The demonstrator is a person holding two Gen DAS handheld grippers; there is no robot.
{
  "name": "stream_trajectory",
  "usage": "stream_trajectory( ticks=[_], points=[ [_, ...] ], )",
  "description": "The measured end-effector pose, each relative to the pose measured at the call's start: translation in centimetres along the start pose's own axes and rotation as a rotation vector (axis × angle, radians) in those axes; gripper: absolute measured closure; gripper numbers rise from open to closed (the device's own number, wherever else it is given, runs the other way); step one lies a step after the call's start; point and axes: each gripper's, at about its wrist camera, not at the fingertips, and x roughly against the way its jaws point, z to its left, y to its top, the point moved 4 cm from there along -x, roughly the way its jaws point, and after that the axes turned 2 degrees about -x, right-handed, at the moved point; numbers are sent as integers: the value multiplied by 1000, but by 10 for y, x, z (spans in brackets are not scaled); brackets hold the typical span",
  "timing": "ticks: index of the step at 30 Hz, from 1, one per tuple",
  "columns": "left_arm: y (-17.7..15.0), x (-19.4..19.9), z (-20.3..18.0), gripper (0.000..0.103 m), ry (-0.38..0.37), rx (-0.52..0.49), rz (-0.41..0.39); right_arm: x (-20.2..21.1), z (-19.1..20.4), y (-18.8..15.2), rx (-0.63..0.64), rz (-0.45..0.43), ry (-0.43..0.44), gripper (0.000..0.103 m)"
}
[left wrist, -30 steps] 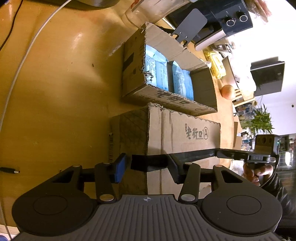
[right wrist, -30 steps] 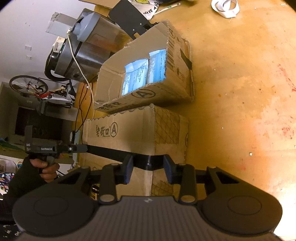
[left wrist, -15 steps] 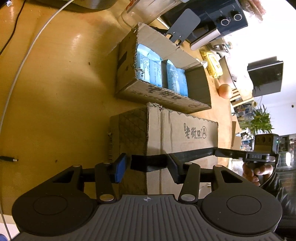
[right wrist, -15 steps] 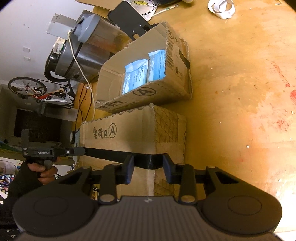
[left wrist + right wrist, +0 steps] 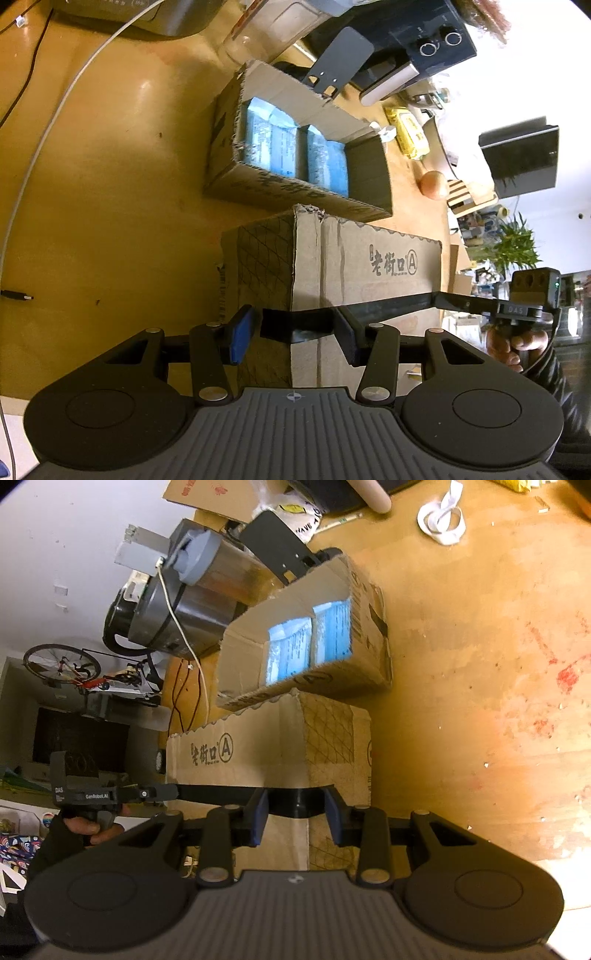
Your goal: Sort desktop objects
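Note:
A long flat black bar hangs level above a closed cardboard box. My left gripper is shut on one end of it, and that gripper also shows at the left of the right wrist view, held by a gloved hand. My right gripper is shut on the other end, and shows at the right of the left wrist view. Behind the closed box stands an open cardboard box holding blue packets.
A metal appliance with a white cable stands beside the open box. Another black bracket leans behind it. An orange fruit, a white strip and a cable plug lie on the wooden tabletop.
Both grippers have risen together with the black bar still gripped. The two boxes now sit a little farther below and more of the open box's inside shows.

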Motion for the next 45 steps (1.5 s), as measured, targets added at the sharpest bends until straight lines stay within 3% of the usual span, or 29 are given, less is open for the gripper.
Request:
stream_trajectory(
  ticks=[20, 45],
  points=[
    [22, 16, -13, 57, 16, -14, 2, 17, 23, 23, -4, -19, 8, 75],
    [83, 15, -19, 57, 34, -47, 5, 10, 27, 83, -50, -41, 8, 75]
  ],
)
